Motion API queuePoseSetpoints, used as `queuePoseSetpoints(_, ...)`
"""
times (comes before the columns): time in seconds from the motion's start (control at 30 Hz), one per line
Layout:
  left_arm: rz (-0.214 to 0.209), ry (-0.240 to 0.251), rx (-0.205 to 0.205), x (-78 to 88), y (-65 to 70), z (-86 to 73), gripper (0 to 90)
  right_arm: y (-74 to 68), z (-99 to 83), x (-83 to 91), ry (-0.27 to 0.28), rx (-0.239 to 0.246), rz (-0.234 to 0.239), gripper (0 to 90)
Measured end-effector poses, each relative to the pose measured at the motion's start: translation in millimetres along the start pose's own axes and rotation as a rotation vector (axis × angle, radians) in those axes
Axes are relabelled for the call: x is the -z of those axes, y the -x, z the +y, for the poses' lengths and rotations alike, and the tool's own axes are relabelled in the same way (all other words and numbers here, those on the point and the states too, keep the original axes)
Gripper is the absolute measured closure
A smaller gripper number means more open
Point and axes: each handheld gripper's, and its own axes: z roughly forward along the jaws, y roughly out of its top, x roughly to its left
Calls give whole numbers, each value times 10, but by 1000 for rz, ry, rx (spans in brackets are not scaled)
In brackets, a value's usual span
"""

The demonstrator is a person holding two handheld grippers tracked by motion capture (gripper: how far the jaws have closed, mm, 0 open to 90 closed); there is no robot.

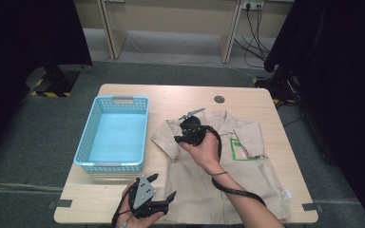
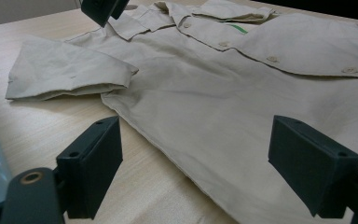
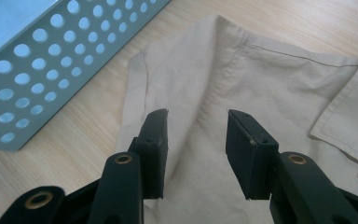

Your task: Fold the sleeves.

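Beige cotton covers the near right half of a wooden table (image 1: 171, 92) — a short-sleeved shirt (image 1: 204, 180) laid out flat, collar toward the far edge, buttons running down its front and a green-edged patch (image 1: 240, 149) on the chest. Its left sleeve (image 3: 214, 74) lies spread toward a light blue perforated basket (image 1: 111, 164) that stands just beside it on the table's left side.

Over that sleeve and shoulder hangs the right gripper (image 3: 196, 140), held in the person's right hand (image 1: 204, 149). Its black jaws stand partly apart, with a fold of the beige cloth showing in the gap between them; no pad presses on the fabric, and nothing is pinched. A black cable (image 1: 237, 192) trails back along the forearm.

At the near edge of the table the left gripper (image 2: 196, 163) rests low in the left hand (image 1: 140, 219) — jaws spread wide, pointing across the shirt's lower hem, with only bare wood and cloth between them. A grey three-cornered plate (image 1: 144, 190) sits on top of it.
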Motion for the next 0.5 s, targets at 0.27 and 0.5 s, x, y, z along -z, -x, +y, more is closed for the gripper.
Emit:
queuePoseSetpoints(0.27,-1,0,0,0,0,0,171,-96,58,-51,-5,22,10,616)
queuePoseSetpoints(0.5,-1,2,0,0,0,0,171,-192,92,-142,-21,42,22,633)
